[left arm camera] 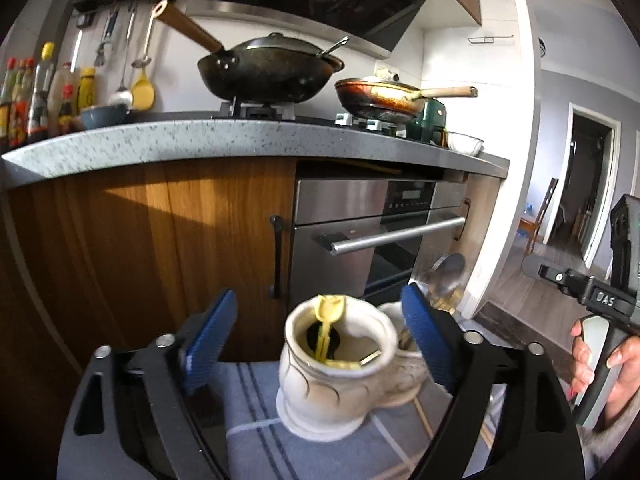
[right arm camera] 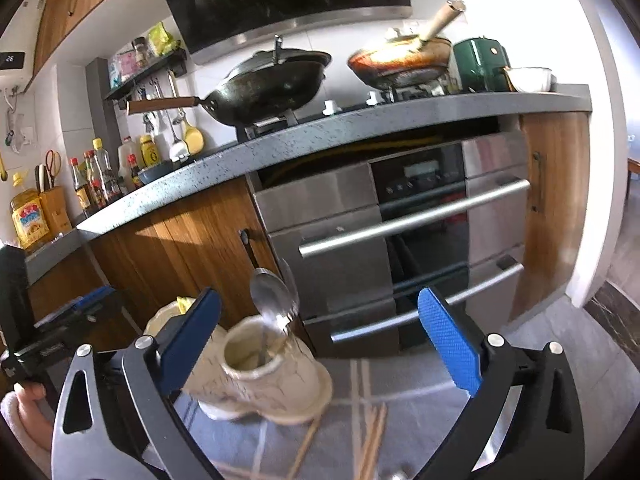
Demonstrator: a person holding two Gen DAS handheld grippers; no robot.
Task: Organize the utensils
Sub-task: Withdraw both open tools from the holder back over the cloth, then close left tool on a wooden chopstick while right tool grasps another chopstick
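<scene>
From the left wrist view, the left gripper [left arm camera: 318, 334] holds its blue, textured fingers [left arm camera: 210, 330] spread wide and released, grasping nothing. Between them stands a cream glazed ceramic jar [left arm camera: 332, 384], round-bellied with a flared rim, on a grey cloth with dark and white stripes [left arm camera: 256, 432] covering the surface. Inside this jar leans a pale yellow plastic spoon [left arm camera: 329, 322], its bowl resting against the far rim. Just behind the jar, touching it, sits a second cream ceramic holder [left arm camera: 400, 380], partly hidden by the right-hand blue finger. A shiny round metal spoon [left arm camera: 448, 274] rises above that holder, blurred. Beyond the jar are a stainless steel oven with a bar handle [left arm camera: 384, 236] and a wooden cabinet door [left arm camera: 160, 248]. Far right of the jar, a hand grips the other tool's handle.

From the right wrist view, the right gripper [right arm camera: 320, 342] also has its fingers [right arm camera: 450, 344] apart and released, holding nothing. The crackled cream holder [right arm camera: 272, 376] sits between them, close to the left finger, with the metal spoon [right arm camera: 272, 298] standing upright in it. The yellow-spoon jar [right arm camera: 164, 318] peeks out behind that finger. Thin wooden chopsticks [right arm camera: 372, 440] lie loose on the cloth in front of the holder.
</scene>
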